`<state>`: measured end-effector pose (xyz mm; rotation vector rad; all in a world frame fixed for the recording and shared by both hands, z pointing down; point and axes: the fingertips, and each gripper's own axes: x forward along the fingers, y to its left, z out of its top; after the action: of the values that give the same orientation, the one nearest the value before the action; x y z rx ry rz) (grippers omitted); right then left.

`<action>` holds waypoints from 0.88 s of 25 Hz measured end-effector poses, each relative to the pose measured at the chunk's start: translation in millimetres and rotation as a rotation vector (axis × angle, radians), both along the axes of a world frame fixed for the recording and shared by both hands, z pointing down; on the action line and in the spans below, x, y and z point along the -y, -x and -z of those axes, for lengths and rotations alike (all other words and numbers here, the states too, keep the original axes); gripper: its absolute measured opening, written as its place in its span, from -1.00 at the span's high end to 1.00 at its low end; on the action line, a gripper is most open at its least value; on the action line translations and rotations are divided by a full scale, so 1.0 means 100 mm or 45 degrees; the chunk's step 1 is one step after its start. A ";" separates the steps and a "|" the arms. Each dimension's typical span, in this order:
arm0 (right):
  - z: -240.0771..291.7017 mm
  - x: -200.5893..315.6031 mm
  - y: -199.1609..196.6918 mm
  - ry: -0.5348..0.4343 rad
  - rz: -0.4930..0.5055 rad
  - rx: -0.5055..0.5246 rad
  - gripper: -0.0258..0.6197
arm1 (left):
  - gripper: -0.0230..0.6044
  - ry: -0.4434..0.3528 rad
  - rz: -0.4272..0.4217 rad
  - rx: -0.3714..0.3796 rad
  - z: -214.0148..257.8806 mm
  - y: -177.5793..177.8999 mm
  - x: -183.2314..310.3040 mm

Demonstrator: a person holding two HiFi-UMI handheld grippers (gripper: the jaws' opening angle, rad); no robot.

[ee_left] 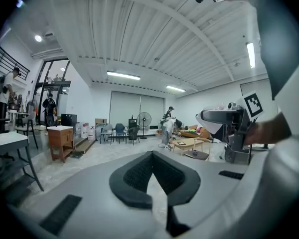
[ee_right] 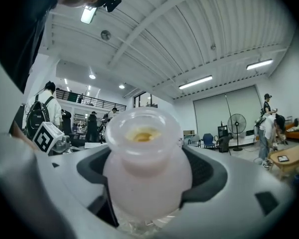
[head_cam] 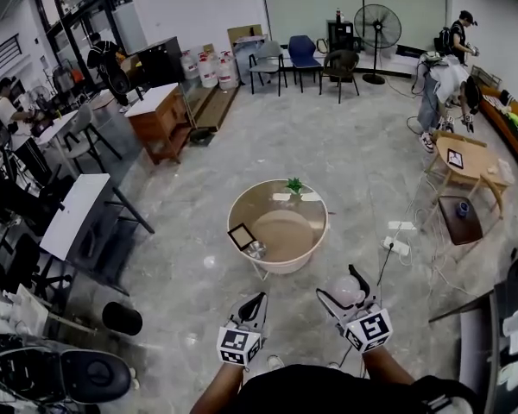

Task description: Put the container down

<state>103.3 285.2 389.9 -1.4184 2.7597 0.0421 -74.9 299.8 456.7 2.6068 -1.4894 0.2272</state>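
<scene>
- The container [ee_right: 144,183], a pale translucent jar, is gripped between the jaws of the right gripper [ee_right: 152,158]; the pads are spread wide and pressed against its two sides.
- Its long axis is seen to run along the jaws, with the open mouth turned away from the gripper's camera.
- In the head view it is carried in the lower right of centre, above bare floor.
- The round table [head_cam: 281,268] is found up and left of it, well apart; a reach forward is judged to be needed before it can be set down.
- The left gripper [ee_left: 151,156] is held with its jaws closed together and nothing between them.
</scene>
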 end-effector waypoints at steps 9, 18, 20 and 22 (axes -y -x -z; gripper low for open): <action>-0.08 0.17 0.32 0.011 -0.059 -0.046 -0.35 | 0.94 0.003 0.006 -0.004 -0.04 0.41 0.06; 0.03 0.49 0.90 0.000 -0.062 -0.057 -0.35 | 0.94 0.016 0.000 -0.026 -0.07 0.92 0.25; 0.05 0.63 1.01 -0.002 -0.053 -0.066 -0.35 | 0.94 0.024 0.011 -0.033 -0.08 1.01 0.36; 0.03 0.78 0.99 -0.001 -0.046 -0.074 -0.35 | 0.94 0.036 0.017 -0.038 -0.13 0.97 0.47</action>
<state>3.9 207.1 386.9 -1.4903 2.7791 0.0870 -171.6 253.2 469.3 2.5658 -1.4830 0.2060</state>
